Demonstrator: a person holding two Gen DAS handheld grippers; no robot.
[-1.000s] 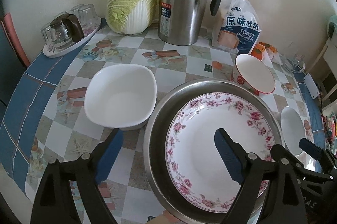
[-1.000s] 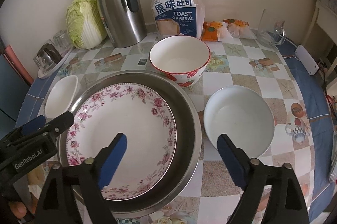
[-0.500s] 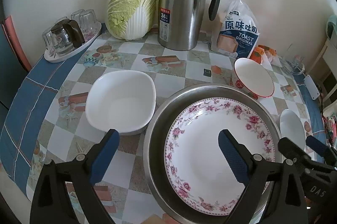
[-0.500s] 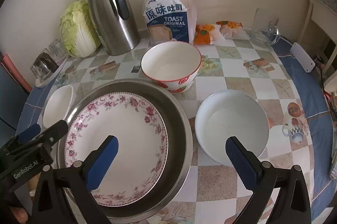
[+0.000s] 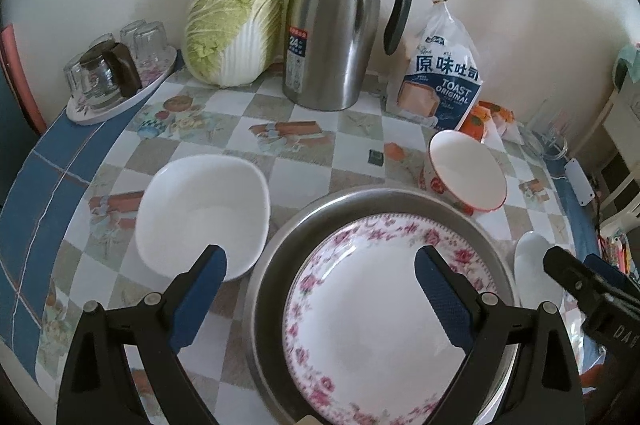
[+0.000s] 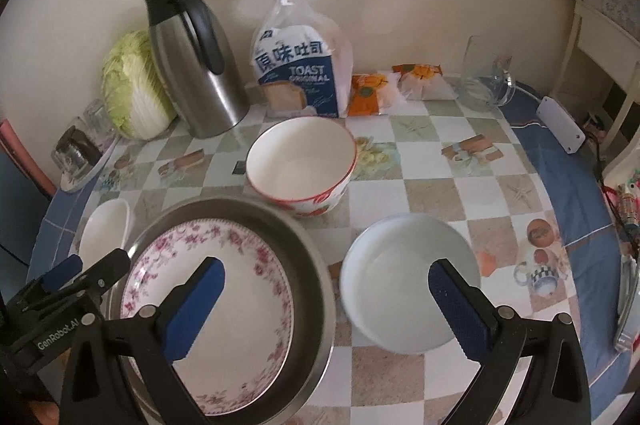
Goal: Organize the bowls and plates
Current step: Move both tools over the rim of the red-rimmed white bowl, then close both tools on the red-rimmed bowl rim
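The left gripper (image 5: 320, 289) is hanging above the near part of the table (image 5: 312, 165) with its jaws spread wide and nothing between its pads. Its jaws have just been opening. One blue fingertip (image 5: 208, 265) is showing over the near rim of the square white bowl (image 5: 202, 209), the other over the flowered plate (image 5: 384, 309). That plate is lying inside the steel basin (image 5: 280, 253), which is sitting just right of the square white bowl.

The right gripper (image 6: 326, 285) is also standing wide open and holding nothing, and its jaws have just been opening too. Its left fingertip (image 6: 208, 281) is showing over the flowered plate, its right one over the round white bowl (image 6: 408, 277), which is sitting just right of the basin. The red-rimmed bowl (image 6: 300, 161) is standing just beyond the basin, towards the far side.

Along the far wall, a cabbage (image 5: 236, 21), a steel jug (image 5: 336, 25) and a bag of toast (image 5: 440, 77) are standing in a row from left to right. A tray of glasses (image 5: 116, 73) is resting at the far left edge of the table.
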